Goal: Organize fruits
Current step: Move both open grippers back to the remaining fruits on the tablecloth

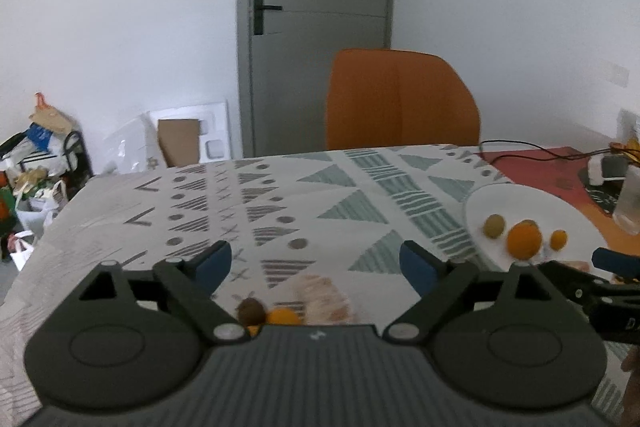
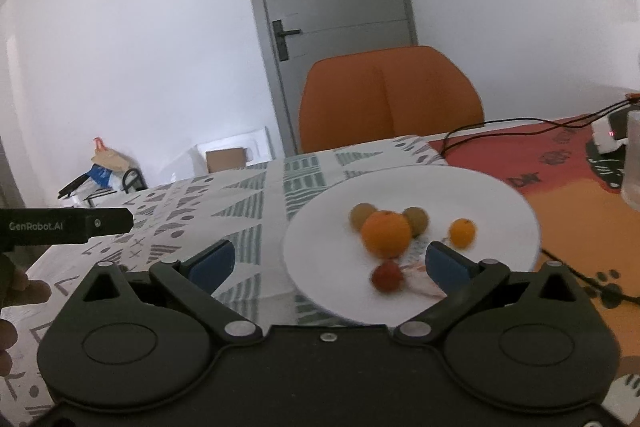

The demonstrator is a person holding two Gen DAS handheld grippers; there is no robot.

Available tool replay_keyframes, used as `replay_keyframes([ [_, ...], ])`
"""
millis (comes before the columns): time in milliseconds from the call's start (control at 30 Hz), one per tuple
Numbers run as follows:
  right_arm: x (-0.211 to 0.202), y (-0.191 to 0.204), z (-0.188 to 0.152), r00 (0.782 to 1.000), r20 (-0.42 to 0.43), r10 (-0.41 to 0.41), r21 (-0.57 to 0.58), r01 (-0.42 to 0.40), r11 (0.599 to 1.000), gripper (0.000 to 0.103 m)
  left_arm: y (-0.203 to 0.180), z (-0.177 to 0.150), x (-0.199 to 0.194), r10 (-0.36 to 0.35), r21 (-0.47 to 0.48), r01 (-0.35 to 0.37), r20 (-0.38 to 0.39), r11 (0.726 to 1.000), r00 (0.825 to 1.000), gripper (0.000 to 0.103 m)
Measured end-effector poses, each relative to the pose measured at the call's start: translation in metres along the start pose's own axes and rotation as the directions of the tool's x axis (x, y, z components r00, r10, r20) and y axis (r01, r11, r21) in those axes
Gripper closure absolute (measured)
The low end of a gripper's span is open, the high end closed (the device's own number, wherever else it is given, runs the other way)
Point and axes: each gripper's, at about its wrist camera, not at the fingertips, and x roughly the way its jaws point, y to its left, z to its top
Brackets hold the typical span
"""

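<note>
Nearest of all, tucked against the base of the left gripper (image 1: 316, 263), lay a brown round fruit (image 1: 251, 311), a small orange fruit (image 1: 283, 317) touching it, and a pale crumpled wrapper (image 1: 320, 294) just beyond, all three on the patterned tablecloth (image 1: 280, 195) in the gap between the fingers. Those blue-padded fingers (image 1: 214, 265) stood spread wide and pinched nothing. Off to the right of them sat the white plate (image 1: 516, 199). The right gripper (image 2: 330, 263) hovered at the plate's (image 2: 320, 239) near edge, its fingers (image 2: 446, 267) likewise spread wide, nothing clamped. Ahead of them on the plate, from left to right, were a greenish-brown fruit (image 2: 360, 214), a large orange (image 2: 386, 233) in front of it, a second greenish-brown fruit (image 2: 417, 219) and a small orange fruit (image 2: 462, 233). A red fruit (image 2: 387, 277) lay closest in, between the fingers but touching neither, beside a pinkish scrap (image 2: 424, 285) near the right finger. An orange chair (image 2: 390, 95) stood behind the table.
</note>
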Motion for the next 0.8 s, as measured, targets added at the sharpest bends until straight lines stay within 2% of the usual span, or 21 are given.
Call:
replay_keyframes([
  [300,0.007,0.025,-0.001,0.999,-0.027,0.021,-0.048,-0.022,0.999,0.000,0.028,-0.015,0.002,0.027,-0.048,-0.028,-0.028,0.998,0.999,0.013],
  [800,0.025,0.061,-0.005,0.996,-0.089,0.023,-0.140,-0.035,0.990,0.000,0.053,-0.042,0.010,-0.001,-0.136,-0.006,-0.047,0.991,0.999,0.015],
])
